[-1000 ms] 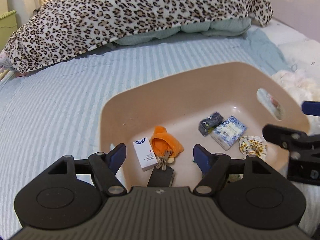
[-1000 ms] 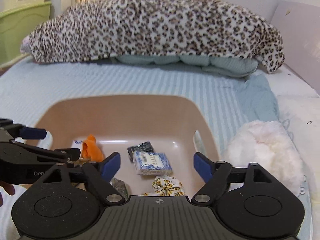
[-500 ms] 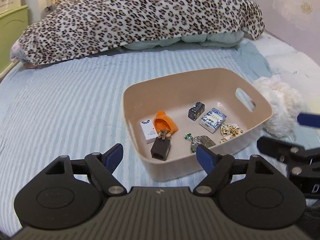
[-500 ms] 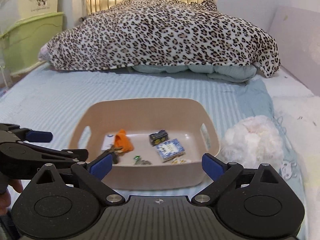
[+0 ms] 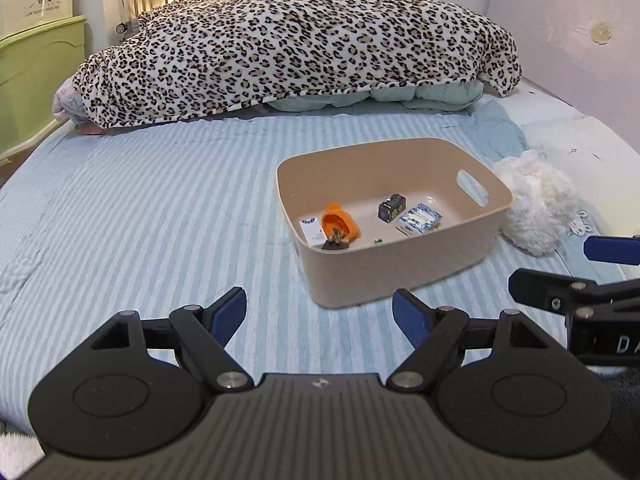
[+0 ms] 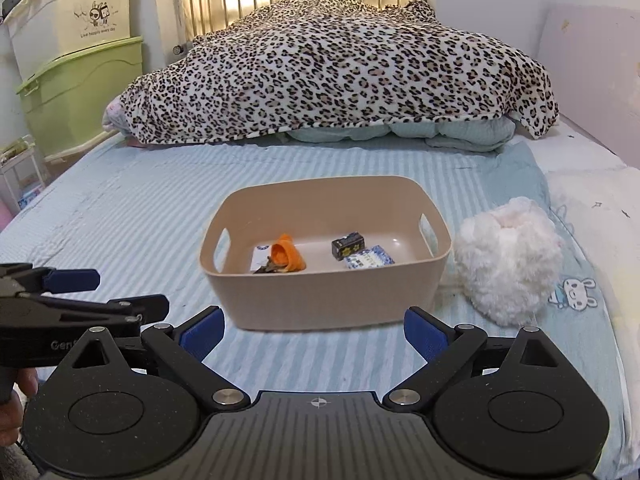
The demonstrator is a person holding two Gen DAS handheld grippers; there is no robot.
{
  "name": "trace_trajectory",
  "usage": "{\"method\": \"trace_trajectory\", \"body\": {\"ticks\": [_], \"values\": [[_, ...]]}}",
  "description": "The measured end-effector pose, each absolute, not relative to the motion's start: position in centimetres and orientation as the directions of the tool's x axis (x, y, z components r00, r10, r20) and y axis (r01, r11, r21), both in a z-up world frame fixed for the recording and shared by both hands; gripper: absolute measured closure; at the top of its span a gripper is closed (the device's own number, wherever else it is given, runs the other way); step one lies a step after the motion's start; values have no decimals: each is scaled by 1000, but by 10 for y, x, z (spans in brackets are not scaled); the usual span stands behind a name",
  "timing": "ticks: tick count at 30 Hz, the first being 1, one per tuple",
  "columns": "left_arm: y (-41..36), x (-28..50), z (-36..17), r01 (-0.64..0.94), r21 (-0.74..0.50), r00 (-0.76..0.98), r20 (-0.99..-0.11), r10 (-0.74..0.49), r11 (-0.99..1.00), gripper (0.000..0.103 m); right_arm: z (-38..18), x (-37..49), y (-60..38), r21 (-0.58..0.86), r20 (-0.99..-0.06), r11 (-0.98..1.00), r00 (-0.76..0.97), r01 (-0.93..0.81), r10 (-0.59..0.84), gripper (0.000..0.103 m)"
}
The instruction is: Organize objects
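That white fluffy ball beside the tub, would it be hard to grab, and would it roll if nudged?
The white fluffy ball looks plush, so it would probably squash between the fingers and weigh little. Its lumpy shape resting on the striped sheet suggests a nudge would slide or flop it rather than roll it far.

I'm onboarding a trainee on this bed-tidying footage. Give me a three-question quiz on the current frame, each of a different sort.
1. True or false: the fluffy white item lies inside the beige bin.
2. Multiple choice: the orange item is A) in the bin, B) on the striped sheet, C) under the leopard blanket.
3. Fill in: neither the left gripper nor the right gripper holds ____.

Key: 1 false; 2 A; 3 anything.
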State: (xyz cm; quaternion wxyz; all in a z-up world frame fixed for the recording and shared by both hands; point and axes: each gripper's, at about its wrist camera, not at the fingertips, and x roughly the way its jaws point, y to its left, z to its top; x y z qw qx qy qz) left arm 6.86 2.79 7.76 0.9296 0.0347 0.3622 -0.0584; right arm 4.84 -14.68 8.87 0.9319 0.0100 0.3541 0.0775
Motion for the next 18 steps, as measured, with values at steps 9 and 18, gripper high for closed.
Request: {"method": "trace_trajectory", "body": {"ticks": [9, 18], "values": [[38, 30, 77, 137, 17, 726, -682, -89, 990, 22, 84, 12, -143, 71, -675, 989, 724, -132, 145, 5], [54, 3, 73, 130, -2, 717, -690, -96, 991, 22, 76, -14, -141, 57, -689, 991, 714, -123, 128, 3]]}}
